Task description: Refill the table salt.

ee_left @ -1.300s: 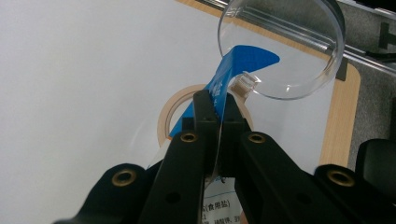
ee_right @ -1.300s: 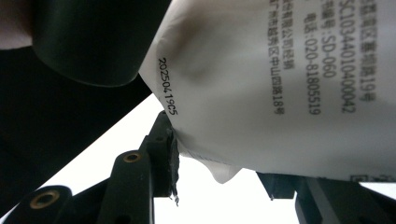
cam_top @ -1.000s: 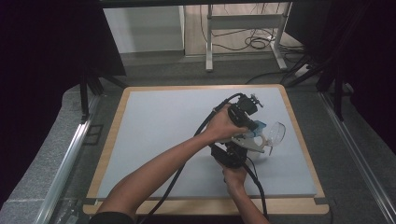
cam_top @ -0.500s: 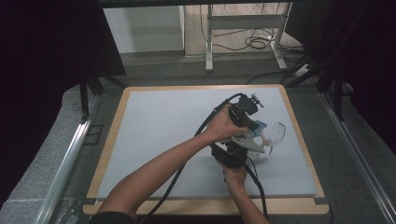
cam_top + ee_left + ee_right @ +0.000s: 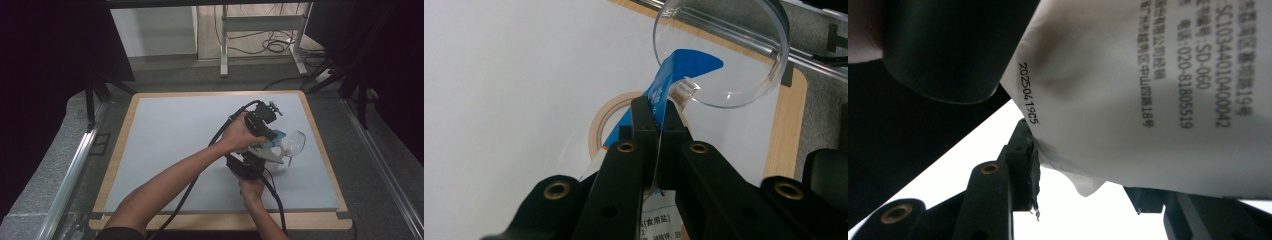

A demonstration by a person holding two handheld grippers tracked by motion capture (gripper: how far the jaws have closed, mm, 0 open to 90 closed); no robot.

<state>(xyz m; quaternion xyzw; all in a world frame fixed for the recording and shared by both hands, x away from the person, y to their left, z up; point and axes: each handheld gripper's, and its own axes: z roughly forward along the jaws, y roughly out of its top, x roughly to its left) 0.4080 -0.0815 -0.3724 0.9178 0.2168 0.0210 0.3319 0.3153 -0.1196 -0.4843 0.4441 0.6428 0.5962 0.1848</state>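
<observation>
1. The work in hand looks like pouring from a white-and-blue packet [image 5: 674, 85] into a clear round dish [image 5: 744, 60]. Both sit near the right edge of the worktop [image 5: 165, 145], about midway between its near and far edges.

2. The left tool [image 5: 655, 112] has its jaws pressed tight on the packet's blue upper edge. It holds the packet so that its blue corner tips over the dish rim and into the dish.

3. The right tool [image 5: 1078, 165] has its jaws at a middling width on the white printed end of the packet [image 5: 1148, 85]. One jaw lies against the wrinkled wall. The other is mostly hidden behind the packet, so I judge this a grip rather than see it in full.

4. Done so far, by my reading: the packet is picked up, carried to the dish, held by both tools and tilted with its blue corner inside the rim.

5. I cannot tell whether the corner is open. In the left gripper view the dish looks clear, with no contents that I can make out, so the pouring seems barely begun, if at all.

6. Left to do, as I judge it: tip or shake the contents out, then set the packet down.

7. A roll of tape [image 5: 606, 120] lies flat on the worktop just beside the dish and has no part in this step.
</observation>
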